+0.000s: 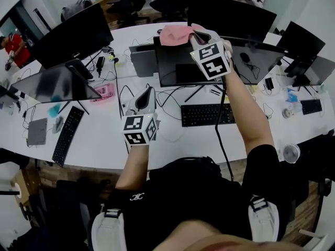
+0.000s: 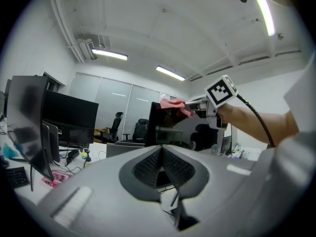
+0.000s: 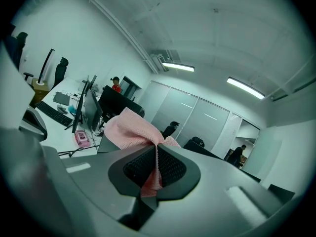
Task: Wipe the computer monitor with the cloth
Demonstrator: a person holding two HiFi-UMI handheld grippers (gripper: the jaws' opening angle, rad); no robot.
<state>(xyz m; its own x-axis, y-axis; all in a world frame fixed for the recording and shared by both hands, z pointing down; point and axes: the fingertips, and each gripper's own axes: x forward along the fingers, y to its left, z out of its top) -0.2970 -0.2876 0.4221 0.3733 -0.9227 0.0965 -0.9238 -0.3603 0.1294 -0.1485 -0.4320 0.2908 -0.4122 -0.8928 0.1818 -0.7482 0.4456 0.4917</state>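
Two grippers in frame, one cloth. The right gripper (image 1: 197, 34) is clamped tight on a pink cloth (image 1: 175, 34). The right gripper view shows a fold of it pinched between the ribbed pads (image 3: 170, 168), with a tail hanging below the pinch.

The cloth lies at the top edge of the centre computer monitor (image 1: 172, 61), near its upper left corner. It is bunched, and its loose bulk spreads from the jaws toward the left of the head view. The monitor's long axis runs left-right along the white desk (image 1: 104, 135). Its dark screen faces the person, above a black keyboard (image 1: 207, 114).

Cloth appearance: pale pink, crumpled, with an open waffle-like weave legible only in the right gripper view (image 3: 129, 127). That view does not show the screen under the cloth.

The left gripper view sees the right gripper (image 2: 193, 104) side-on, with the cloth (image 2: 173, 103) draped over the monitor's (image 2: 160, 130) top edge.

The left gripper (image 1: 147, 90) is held low over the desk, well apart from the monitor. Its jaws are closed together, with nothing between them (image 2: 160, 154).
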